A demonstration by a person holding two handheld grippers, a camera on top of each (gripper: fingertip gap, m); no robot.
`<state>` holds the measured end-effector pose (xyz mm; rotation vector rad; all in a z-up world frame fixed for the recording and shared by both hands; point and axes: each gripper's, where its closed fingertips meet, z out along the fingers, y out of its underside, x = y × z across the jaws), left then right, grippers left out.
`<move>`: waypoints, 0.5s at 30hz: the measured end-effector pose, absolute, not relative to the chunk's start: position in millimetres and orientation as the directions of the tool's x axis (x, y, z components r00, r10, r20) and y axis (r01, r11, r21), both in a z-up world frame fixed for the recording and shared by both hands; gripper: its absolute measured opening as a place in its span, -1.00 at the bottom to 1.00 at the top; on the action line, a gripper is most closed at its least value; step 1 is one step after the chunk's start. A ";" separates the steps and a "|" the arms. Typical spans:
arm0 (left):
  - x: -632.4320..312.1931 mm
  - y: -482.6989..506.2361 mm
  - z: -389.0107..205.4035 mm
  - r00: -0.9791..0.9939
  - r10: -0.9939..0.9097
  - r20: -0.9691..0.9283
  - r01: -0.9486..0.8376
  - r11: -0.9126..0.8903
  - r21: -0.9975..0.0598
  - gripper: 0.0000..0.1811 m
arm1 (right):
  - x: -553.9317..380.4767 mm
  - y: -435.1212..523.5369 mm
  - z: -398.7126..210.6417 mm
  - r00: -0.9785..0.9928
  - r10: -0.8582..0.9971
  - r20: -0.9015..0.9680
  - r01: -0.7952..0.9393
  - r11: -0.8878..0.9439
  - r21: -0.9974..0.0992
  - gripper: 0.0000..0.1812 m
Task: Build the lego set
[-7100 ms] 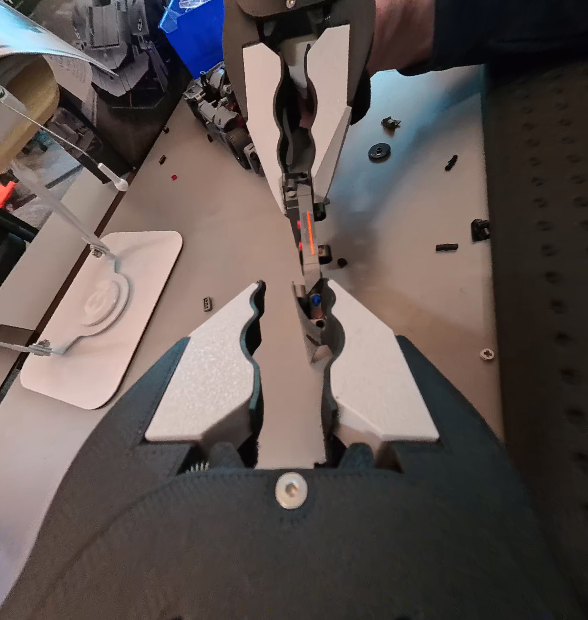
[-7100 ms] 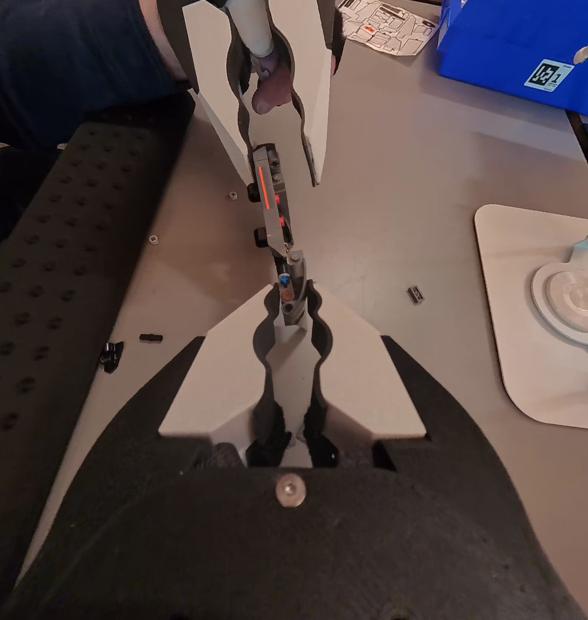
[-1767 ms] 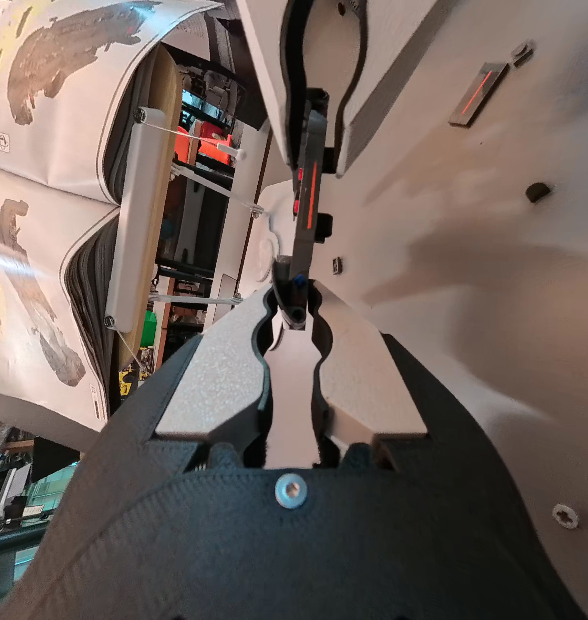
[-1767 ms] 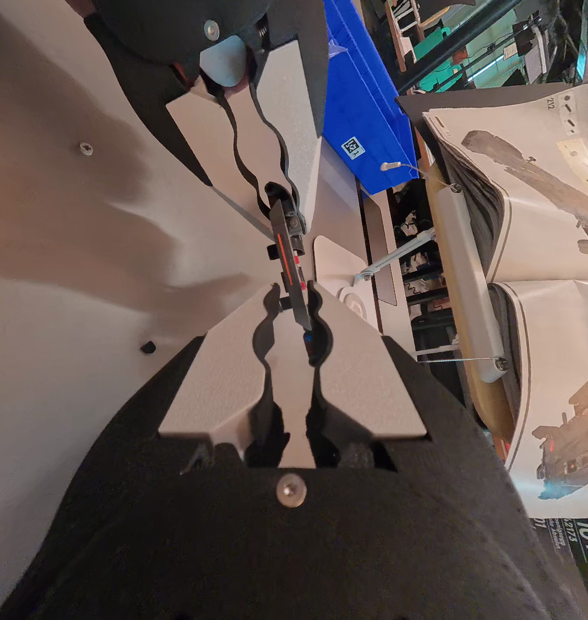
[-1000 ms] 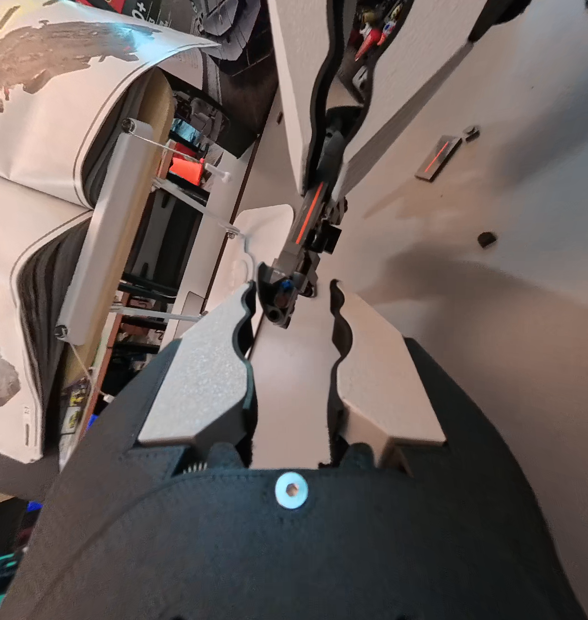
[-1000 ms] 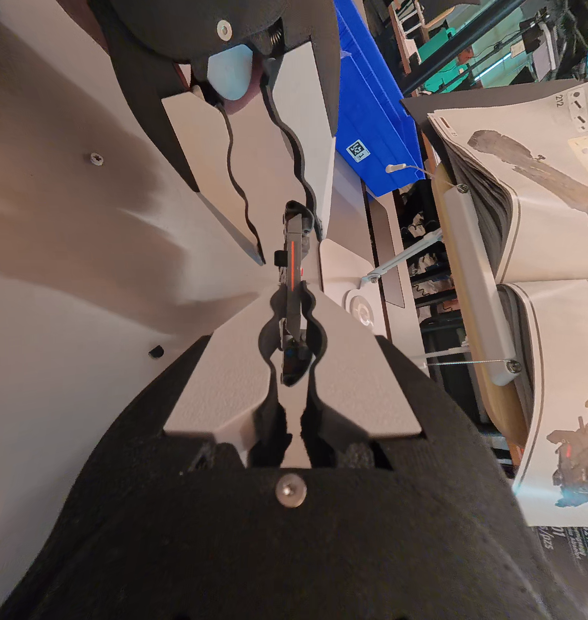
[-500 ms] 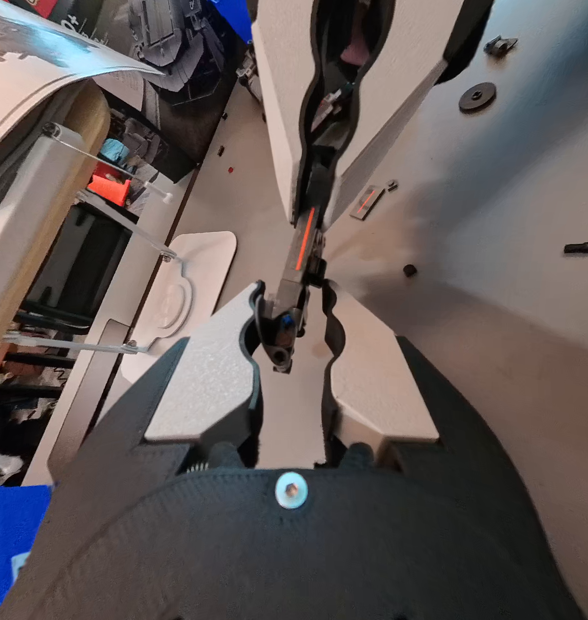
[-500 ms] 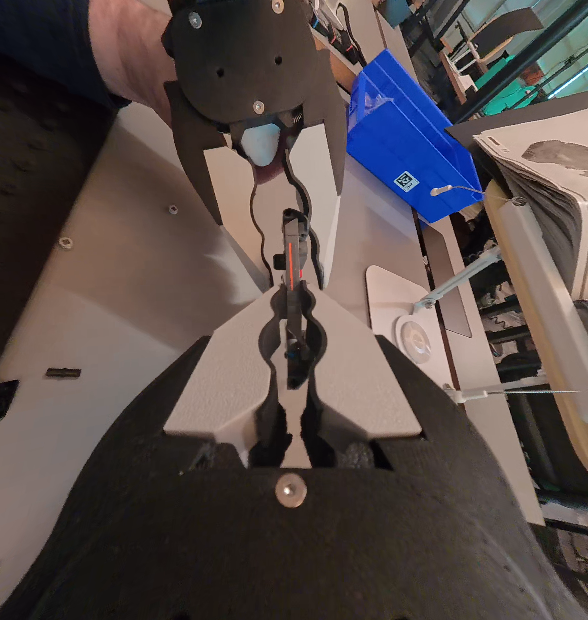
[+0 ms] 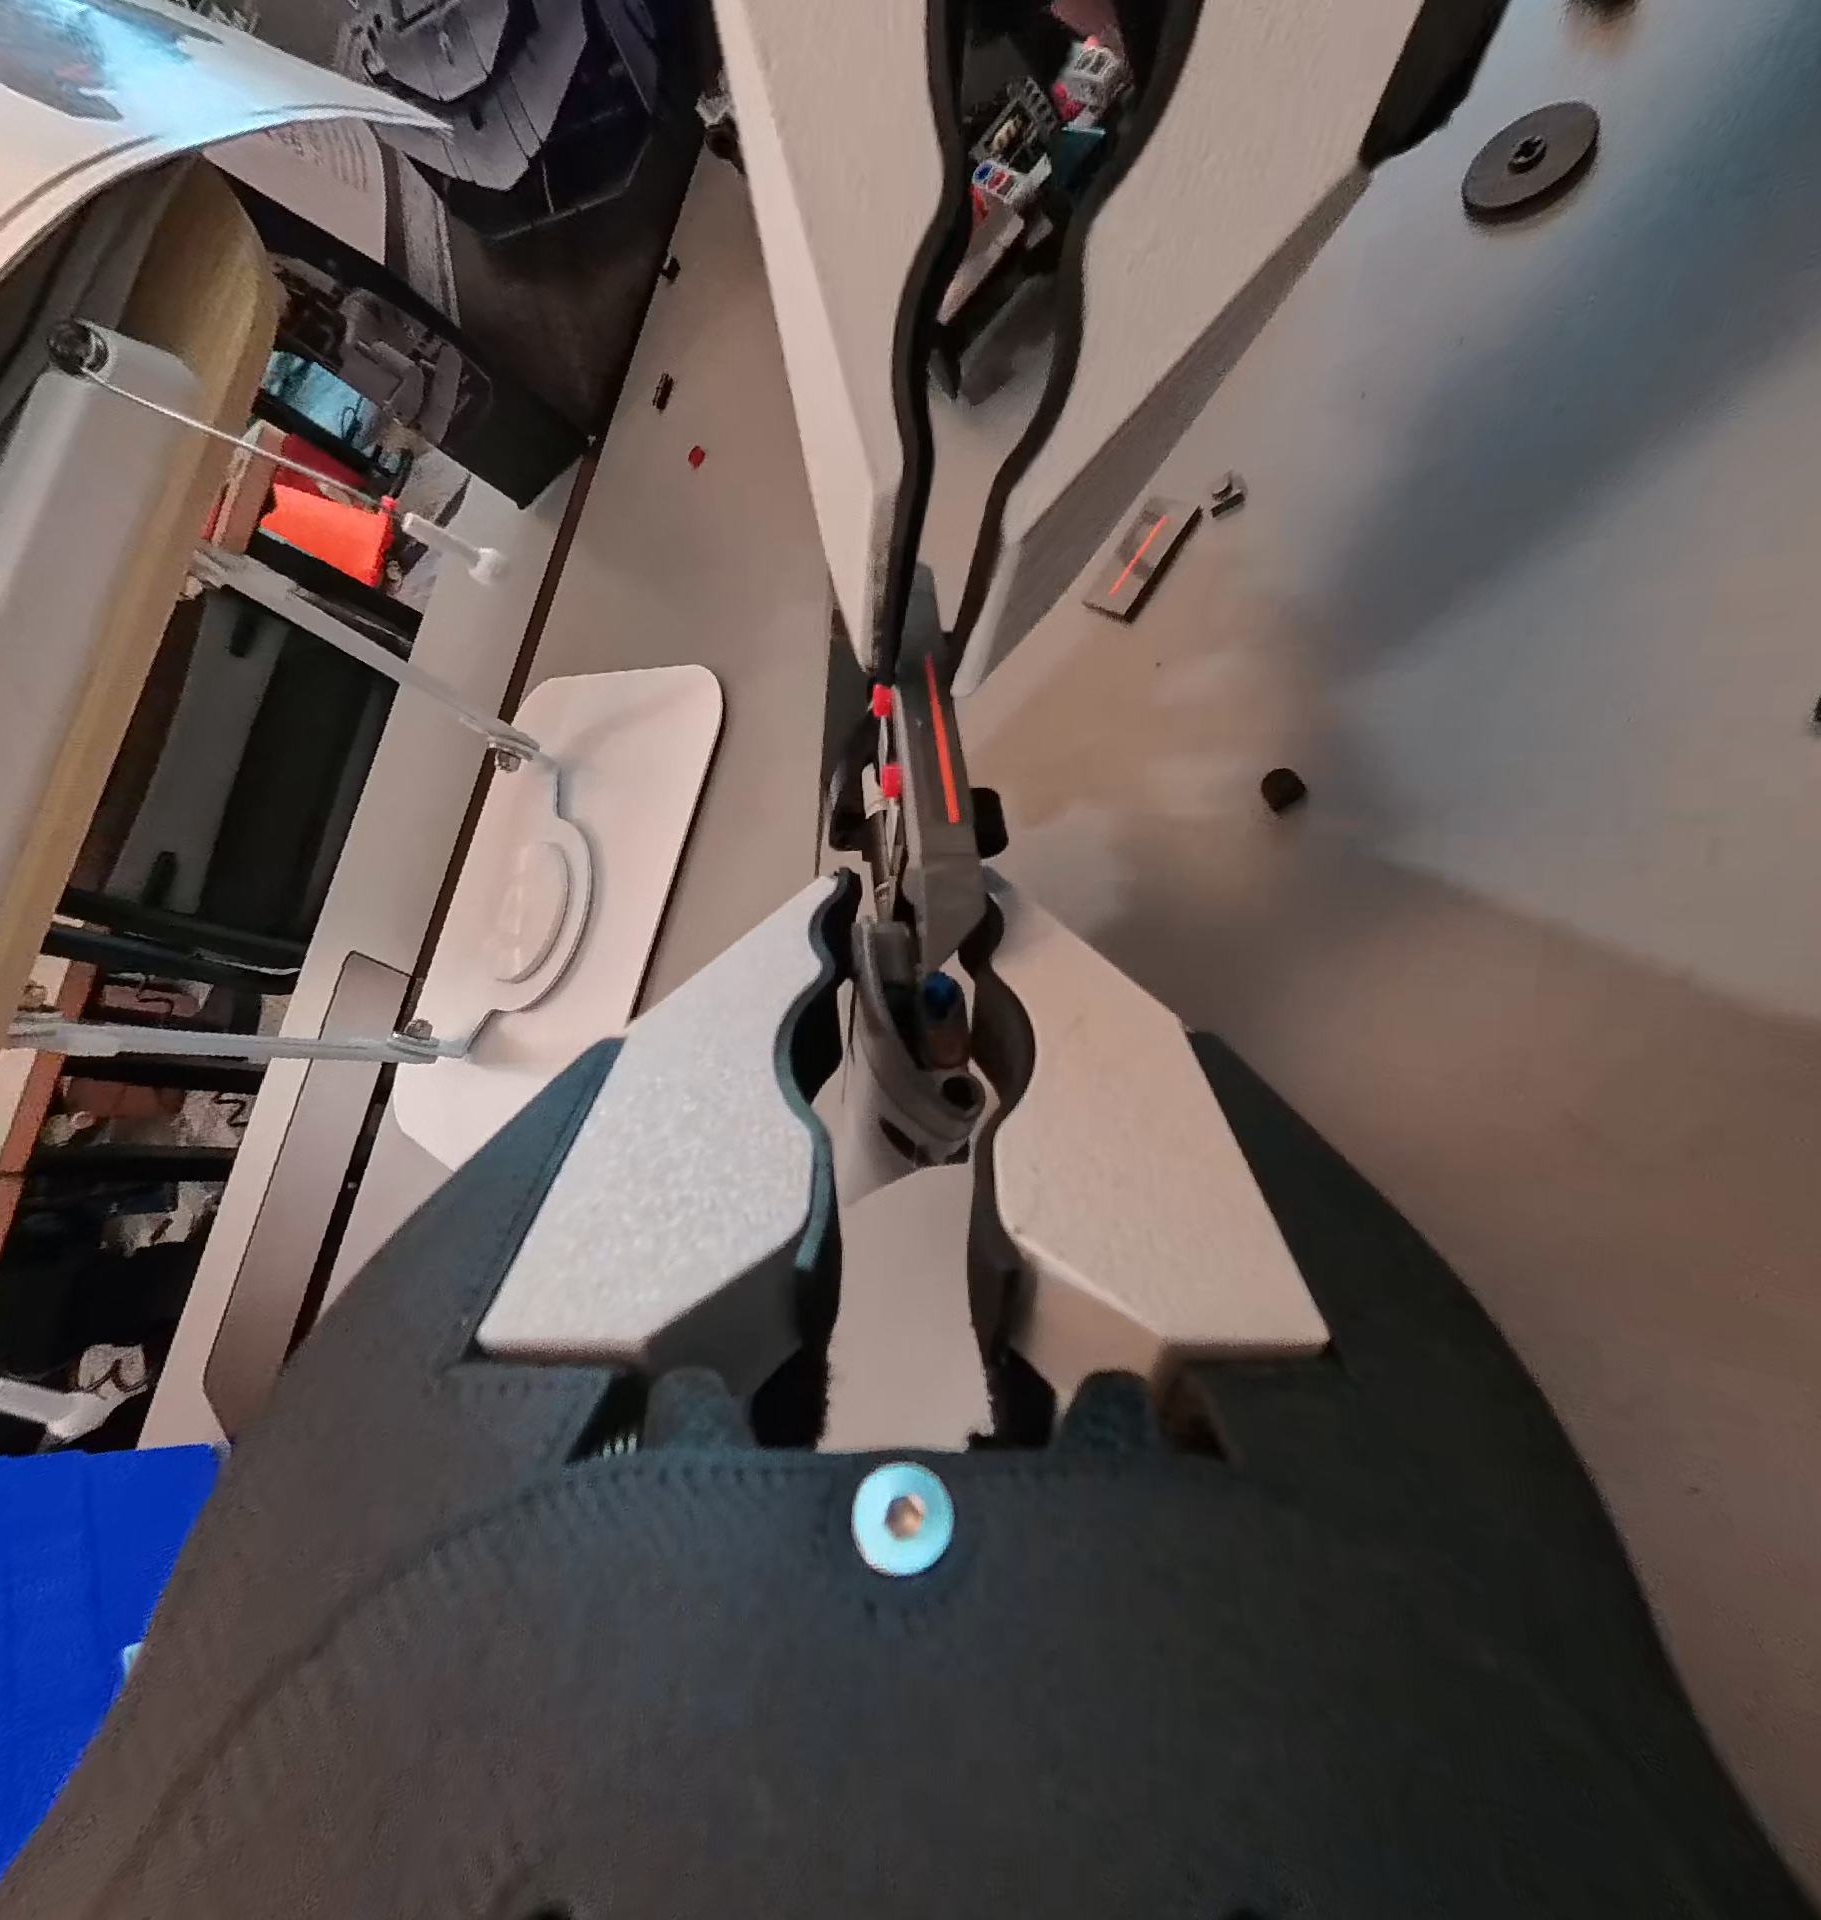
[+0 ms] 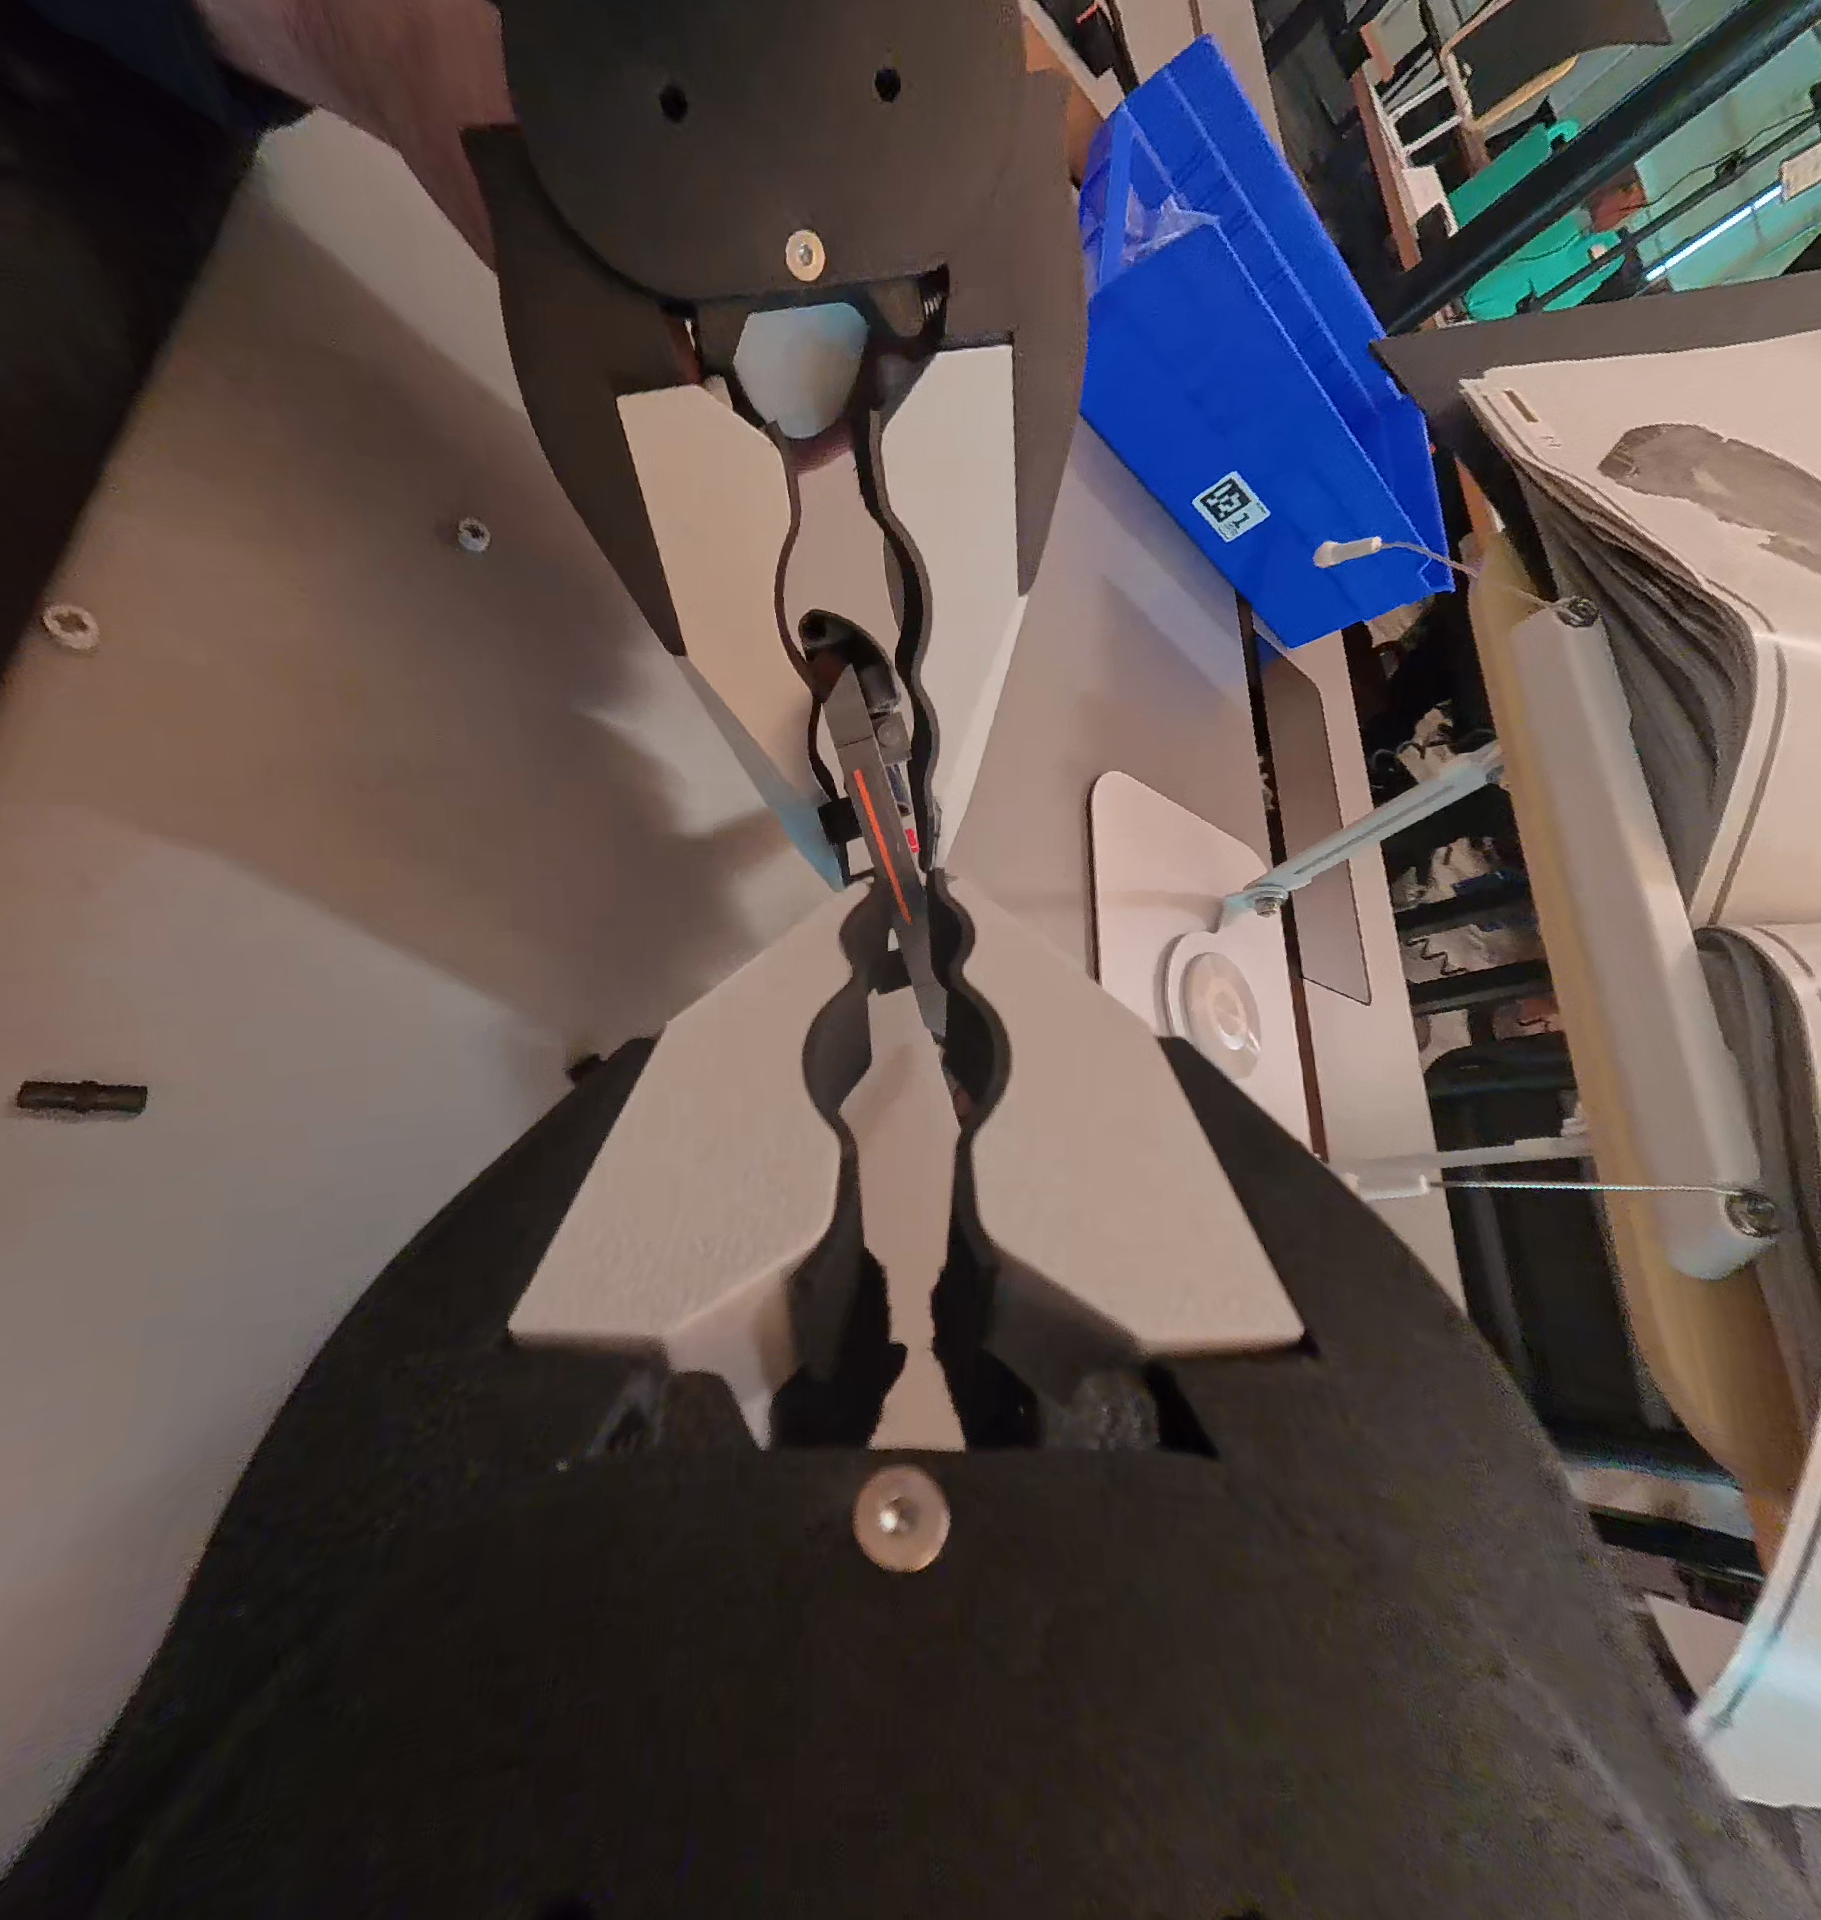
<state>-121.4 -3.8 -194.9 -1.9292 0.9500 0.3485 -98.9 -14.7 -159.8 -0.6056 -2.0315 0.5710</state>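
Left wrist view shows the left claw [image 9: 911, 997] clamped on one end of the dark lego assembly [image 9: 932, 831], the right claw [image 10: 901, 966] pinching its other end, steadying it above the counter [image 9: 1508, 727], likely for pressing parts together.

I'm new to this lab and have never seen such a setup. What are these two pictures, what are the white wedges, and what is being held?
Each picture comes from a camera on a hand-held gripper, looking along its two white fingers. No robot: a person holds both. The left gripper and right gripper face each other, each shut on one end of a slim grey lego assembly with an orange stripe. Loose lego pieces lie on the grey table, such as a black disc and a striped tile. An instruction booklet stands open nearby, beside a blue bin.
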 end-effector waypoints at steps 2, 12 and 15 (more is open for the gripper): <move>-121.1 -3.8 -195.3 0.659 -0.476 -0.582 -0.740 -0.275 -0.613 -0.82 | -98.8 -14.9 -159.9 -0.459 0.597 0.658 0.193 0.790 -0.582 -0.96; -119.9 -4.0 -197.0 0.655 -0.481 -0.582 -0.745 -0.284 -0.604 -0.82 | -98.8 -16.8 -162.1 -0.456 0.557 0.694 0.195 0.824 -0.532 -0.91; -118.9 -3.9 -198.0 0.651 -0.485 -0.584 -0.749 -0.285 -0.599 -0.82 | -98.5 -19.4 -163.0 -0.463 0.548 0.697 0.191 0.829 -0.525 -0.88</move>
